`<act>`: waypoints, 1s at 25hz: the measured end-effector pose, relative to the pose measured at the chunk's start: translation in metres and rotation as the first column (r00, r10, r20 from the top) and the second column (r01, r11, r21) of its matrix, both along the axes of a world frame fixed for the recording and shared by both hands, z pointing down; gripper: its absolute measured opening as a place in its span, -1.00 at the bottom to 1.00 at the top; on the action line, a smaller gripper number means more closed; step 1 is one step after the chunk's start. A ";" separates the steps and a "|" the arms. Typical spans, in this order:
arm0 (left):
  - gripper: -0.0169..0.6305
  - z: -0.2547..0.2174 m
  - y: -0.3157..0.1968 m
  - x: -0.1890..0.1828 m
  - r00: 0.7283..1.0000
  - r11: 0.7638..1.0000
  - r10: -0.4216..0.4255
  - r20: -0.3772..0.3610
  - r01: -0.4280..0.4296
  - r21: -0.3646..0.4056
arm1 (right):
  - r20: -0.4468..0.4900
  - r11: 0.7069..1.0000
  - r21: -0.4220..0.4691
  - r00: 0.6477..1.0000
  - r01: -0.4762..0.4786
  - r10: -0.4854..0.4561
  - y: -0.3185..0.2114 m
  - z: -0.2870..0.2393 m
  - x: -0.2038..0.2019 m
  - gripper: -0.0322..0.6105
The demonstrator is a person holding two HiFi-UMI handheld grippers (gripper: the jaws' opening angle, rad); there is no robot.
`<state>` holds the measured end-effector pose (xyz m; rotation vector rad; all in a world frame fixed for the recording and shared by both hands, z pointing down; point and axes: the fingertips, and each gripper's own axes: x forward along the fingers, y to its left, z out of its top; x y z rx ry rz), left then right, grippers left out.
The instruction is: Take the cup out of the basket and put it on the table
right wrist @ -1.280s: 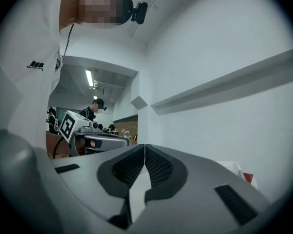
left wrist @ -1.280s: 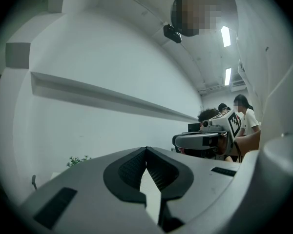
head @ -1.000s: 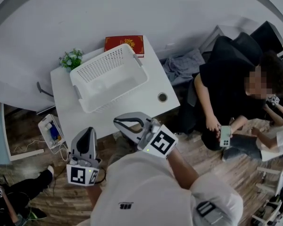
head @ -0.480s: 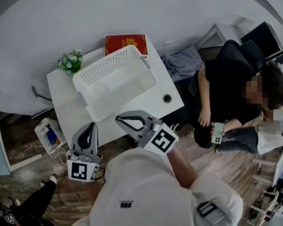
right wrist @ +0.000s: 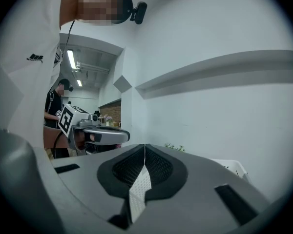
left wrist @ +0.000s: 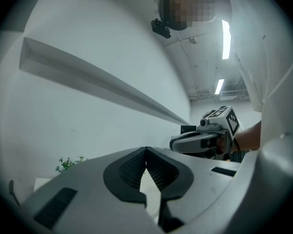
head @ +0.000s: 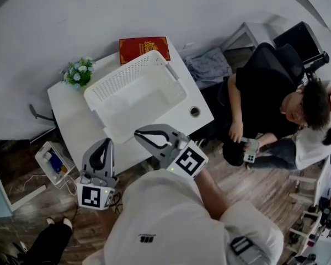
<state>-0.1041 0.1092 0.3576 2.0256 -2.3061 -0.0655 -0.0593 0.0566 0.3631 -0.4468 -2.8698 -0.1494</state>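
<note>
Cup barely discernible beside basket; left claw and right claw closed, empty.

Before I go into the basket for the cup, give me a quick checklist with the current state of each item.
1. Left hand-held gripper empty: ok, jaws together, nothing between them.
2. Right hand-held gripper ready to grasp: not ok, jaws shut; open first.
3. Cup seen inside basket: cannot tell; the interior looks plain white from the head view.
4. Basket upright, top unobstructed: ok.
5. Bare table for setting it down: ok, left of the basket.
6. Small round object right of the basket: cannot tell what it is.
</note>
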 end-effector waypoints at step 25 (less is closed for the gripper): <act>-0.92 0.029 -0.045 -0.041 0.987 0.985 -0.143 -0.071 0.135 -0.103 | -0.099 0.984 0.017 0.979 0.180 -0.177 -0.046 0.027 -0.050 -0.86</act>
